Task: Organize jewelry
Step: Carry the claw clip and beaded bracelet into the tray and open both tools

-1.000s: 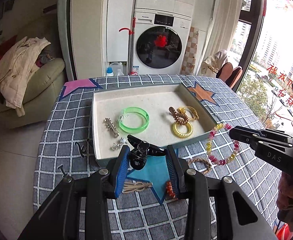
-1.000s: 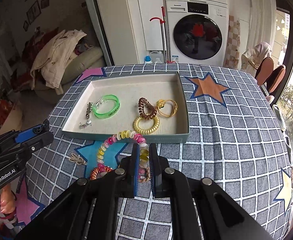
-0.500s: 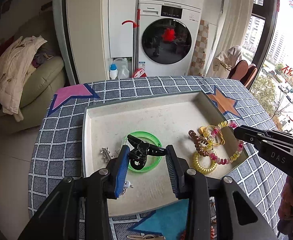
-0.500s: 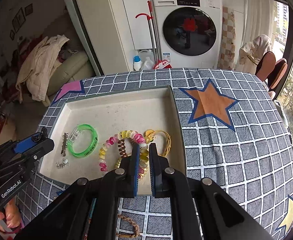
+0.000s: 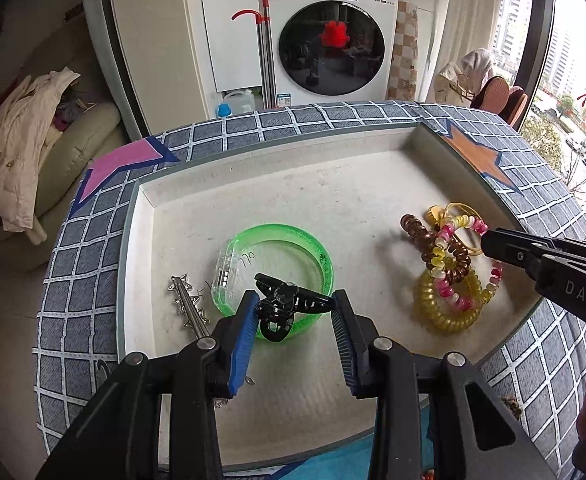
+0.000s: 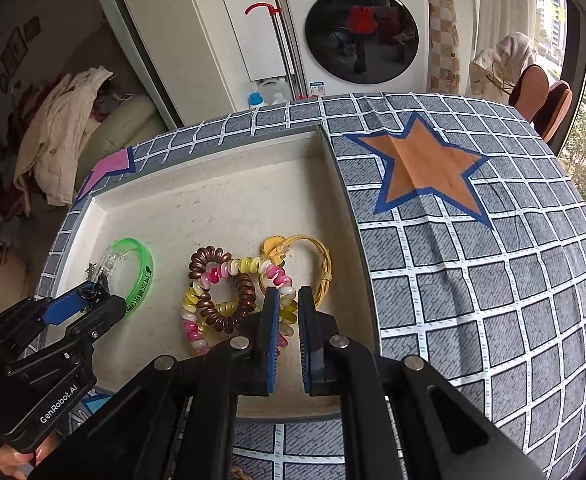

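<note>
My left gripper (image 5: 295, 312) is shut on a black claw hair clip (image 5: 283, 305) and holds it over the green bangle (image 5: 277, 248) inside the white tray (image 5: 293, 168). My right gripper (image 6: 289, 312) is shut on a pink, yellow and white bead bracelet (image 6: 229, 270), which drapes over the brown coil hair tie (image 6: 233, 300) and yellow coil hair tie (image 5: 449, 312) in the tray's right part. A yellow cord bracelet (image 6: 313, 256) lies beside them. A silver star hair pin (image 5: 189, 304) lies left of the bangle.
The tray sits on a round table with a grey checked cloth (image 6: 473, 280) bearing an orange star (image 6: 425, 168) and a pink star (image 5: 121, 164). A washing machine (image 5: 329, 36) and a sofa with clothes (image 5: 25, 144) stand behind.
Both grippers moved forward from the table's front edge to above the tray. The bead bracelet now hangs over the coil ties and the black clip over the green bangle.
</note>
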Demonstrator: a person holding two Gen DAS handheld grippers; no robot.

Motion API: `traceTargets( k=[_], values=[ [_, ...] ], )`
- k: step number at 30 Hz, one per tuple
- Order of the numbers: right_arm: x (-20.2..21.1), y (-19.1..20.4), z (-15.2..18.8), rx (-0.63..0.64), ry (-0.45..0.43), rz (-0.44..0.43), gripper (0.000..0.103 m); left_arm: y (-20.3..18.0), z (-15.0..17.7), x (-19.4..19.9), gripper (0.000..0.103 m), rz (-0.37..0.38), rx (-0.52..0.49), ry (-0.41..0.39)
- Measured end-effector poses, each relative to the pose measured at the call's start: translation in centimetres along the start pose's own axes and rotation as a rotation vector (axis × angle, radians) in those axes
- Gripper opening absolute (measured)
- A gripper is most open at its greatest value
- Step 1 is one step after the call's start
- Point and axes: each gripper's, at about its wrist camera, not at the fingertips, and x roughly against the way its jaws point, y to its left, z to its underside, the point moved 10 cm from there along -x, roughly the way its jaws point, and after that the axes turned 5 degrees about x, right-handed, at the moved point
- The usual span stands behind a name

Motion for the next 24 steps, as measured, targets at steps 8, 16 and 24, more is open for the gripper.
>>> traceTargets(
  k=[8, 16, 24],
  values=[
    [-0.8, -0.3, 0.7, -0.018, 0.017, 0.003, 0.01, 0.0, 0.4, -0.6, 0.056, -0.023, -0.015, 0.006],
    [-1.4, 0.1, 1.1, 0.009, 0.029, 0.016, 0.011, 0.4, 0.5, -0.5, 0.056, -0.021, 0.009, 0.006],
    [0.1, 0.8, 0.5, -0.004, -0.016, -0.013, 0.05, 0.4, 0.1, 0.7, 0.056, -0.015, 0.019, -0.02]
  ],
)
